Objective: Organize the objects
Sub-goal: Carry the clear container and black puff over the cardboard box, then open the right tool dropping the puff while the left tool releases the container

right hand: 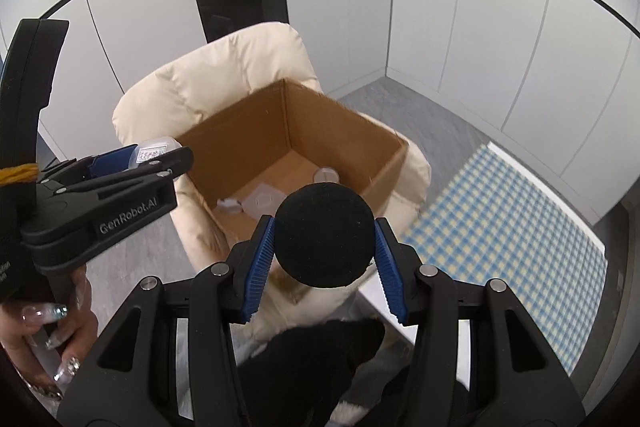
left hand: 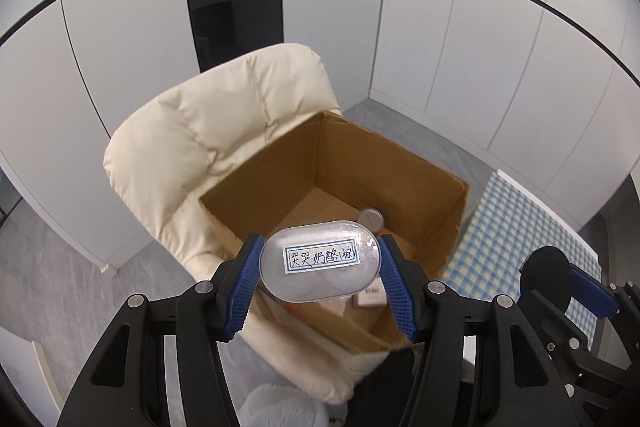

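Two grippers are above an open cardboard box (left hand: 400, 163) that sits on a cream padded chair (left hand: 188, 131). The left gripper (left hand: 318, 267) has its blue pads pressed on both ends of a clear oval container (left hand: 320, 261), which has a white label with handwritten blue characters on its lid; the container is in the air above the near side of the box. The right gripper (right hand: 325, 237) is closed on a black round ball (right hand: 325, 235) with a matte, foam-like surface, and the ball also hangs above the near edge of the box. Inside the box, on its floor, lie a small round cap-like thing (left hand: 371, 218) near the far right corner and some pale plastic pieces (right hand: 262, 203) nearer the middle; what they are exactly I cannot tell. In the right wrist view a hand (right hand: 52, 331) with long decorated nails holds the handle of the left gripper. To the right of the chair there is a surface with a blue and yellow checked cloth (right hand: 508, 239). Behind the chair stand white wall panels (left hand: 460, 27), and the floor (left hand: 68, 275) is grey.
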{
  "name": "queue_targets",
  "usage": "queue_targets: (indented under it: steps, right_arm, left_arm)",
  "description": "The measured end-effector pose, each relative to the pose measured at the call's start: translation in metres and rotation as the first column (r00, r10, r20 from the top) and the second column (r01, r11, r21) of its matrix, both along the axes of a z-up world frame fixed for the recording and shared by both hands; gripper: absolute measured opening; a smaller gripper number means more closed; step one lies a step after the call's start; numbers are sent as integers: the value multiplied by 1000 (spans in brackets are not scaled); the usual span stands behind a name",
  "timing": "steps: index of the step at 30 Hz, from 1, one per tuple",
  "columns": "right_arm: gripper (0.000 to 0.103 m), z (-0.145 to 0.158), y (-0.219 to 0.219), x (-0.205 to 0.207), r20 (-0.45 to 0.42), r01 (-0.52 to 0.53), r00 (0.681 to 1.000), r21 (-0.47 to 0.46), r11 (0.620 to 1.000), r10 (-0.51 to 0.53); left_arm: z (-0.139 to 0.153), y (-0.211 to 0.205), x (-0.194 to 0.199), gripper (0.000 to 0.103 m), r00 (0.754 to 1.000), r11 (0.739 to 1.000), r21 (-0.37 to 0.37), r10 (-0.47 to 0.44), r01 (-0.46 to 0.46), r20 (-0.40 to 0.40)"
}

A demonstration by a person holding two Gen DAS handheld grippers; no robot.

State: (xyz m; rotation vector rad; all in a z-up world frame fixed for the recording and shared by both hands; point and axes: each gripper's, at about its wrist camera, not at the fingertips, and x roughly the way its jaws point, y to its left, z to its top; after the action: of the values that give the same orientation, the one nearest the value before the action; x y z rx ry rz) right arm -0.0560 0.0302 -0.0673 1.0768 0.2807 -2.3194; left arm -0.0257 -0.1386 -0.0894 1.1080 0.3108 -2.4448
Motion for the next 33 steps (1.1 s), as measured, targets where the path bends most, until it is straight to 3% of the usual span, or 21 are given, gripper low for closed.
queue_targets:
  steps: [8, 15, 25, 33]
  right_arm:
    - [51, -8, -43, -46, 2, -35, 999, 26, 999, 35]
    - [51, -38, -73, -79, 44, -66, 997, 61, 996, 63]
    - [51, -86, -85, -103, 127, -65, 990, 91, 994, 53]
    - [51, -104, -87, -112, 155, -51, 987, 99, 994, 35]
  left_arm:
    - [-21, -35, -31, 58, 998, 998, 28, 62, -63, 33]
    - [-50, -56, -51, 58, 992, 994, 54, 90, -95, 85]
    - [-87, -61, -72, 58, 985, 994, 48, 93, -101, 144]
    - [-102, -59, -79, 58, 983, 994, 72, 71, -85, 172]
